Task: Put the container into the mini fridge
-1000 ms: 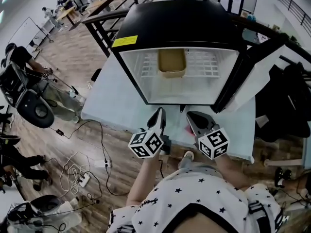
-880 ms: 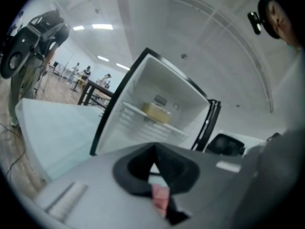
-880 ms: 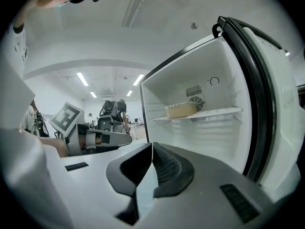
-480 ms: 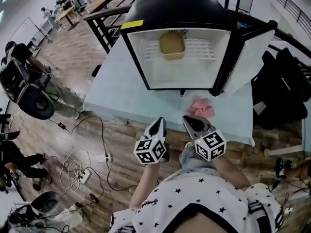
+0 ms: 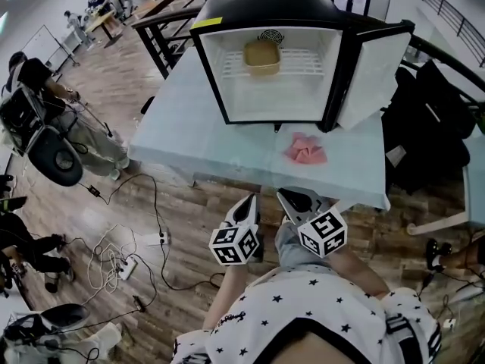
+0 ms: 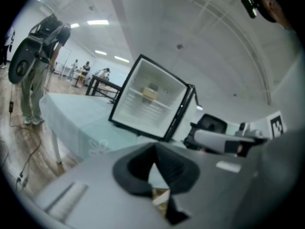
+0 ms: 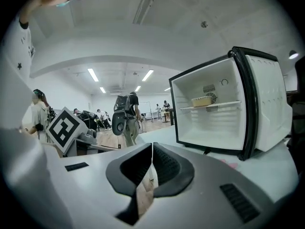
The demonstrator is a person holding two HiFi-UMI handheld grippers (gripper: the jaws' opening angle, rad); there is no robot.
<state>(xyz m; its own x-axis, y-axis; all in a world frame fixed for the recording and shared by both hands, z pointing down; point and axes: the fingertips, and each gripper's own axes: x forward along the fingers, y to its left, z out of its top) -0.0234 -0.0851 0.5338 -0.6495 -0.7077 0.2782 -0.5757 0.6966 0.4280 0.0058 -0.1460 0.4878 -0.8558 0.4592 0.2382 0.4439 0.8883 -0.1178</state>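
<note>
The container (image 5: 261,57) sits in the mini fridge (image 5: 265,6), well ahead of the shut, empty left gripper (image 5: 249,199) and right gripper (image 5: 287,194); I'd say the open door (image 5: 375,70), ahead-right, needs closing.

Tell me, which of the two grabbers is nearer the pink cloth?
The right gripper, at the right of the head view: the cloth lies almost straight ahead of it, while the left gripper sits further off to the left.

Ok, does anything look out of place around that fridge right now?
The mini fridge has its door wide open, the container on its shelf, and a crumpled pink cloth lies loose on the table in front.
</note>
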